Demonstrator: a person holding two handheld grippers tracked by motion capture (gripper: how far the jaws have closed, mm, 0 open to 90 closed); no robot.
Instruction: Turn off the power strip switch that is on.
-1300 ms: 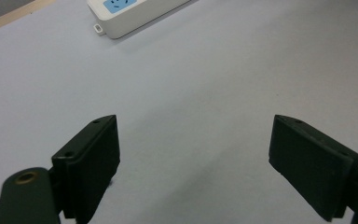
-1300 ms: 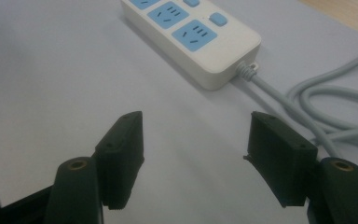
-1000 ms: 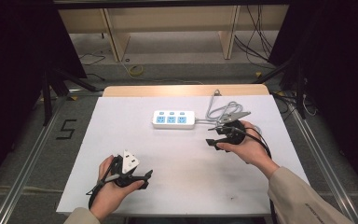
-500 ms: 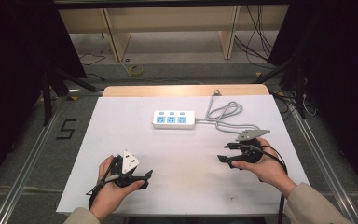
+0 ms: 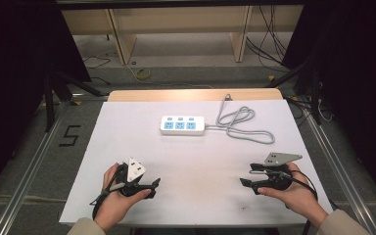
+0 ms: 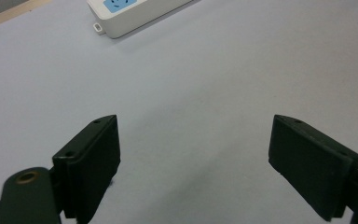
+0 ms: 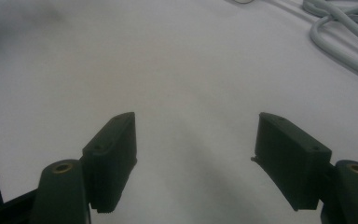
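Observation:
A white power strip (image 5: 182,125) with blue sockets lies at the table's far middle, and its grey cable (image 5: 242,122) loops off to the right. My left gripper (image 5: 154,186) rests at the near left, pointing right, open with bare table between its jaws (image 6: 193,144). The strip's corner (image 6: 135,14) lies far ahead of it. At the near right, my right gripper (image 5: 246,177) points left. Its jaws have just been opening and stand wide with nothing between them (image 7: 196,140). The cable (image 7: 340,37) runs off ahead to its right.
The white table top (image 5: 200,161) spreads between the two hands. A wooden strip (image 5: 191,94) edges its far side. Metal rails (image 5: 29,166) run along the floor on both sides, and loose cables (image 5: 269,34) lie behind the table.
The right hand has drawn back from the cable toward the near right of the table, its gripper now pointing left. The left hand has stayed put.

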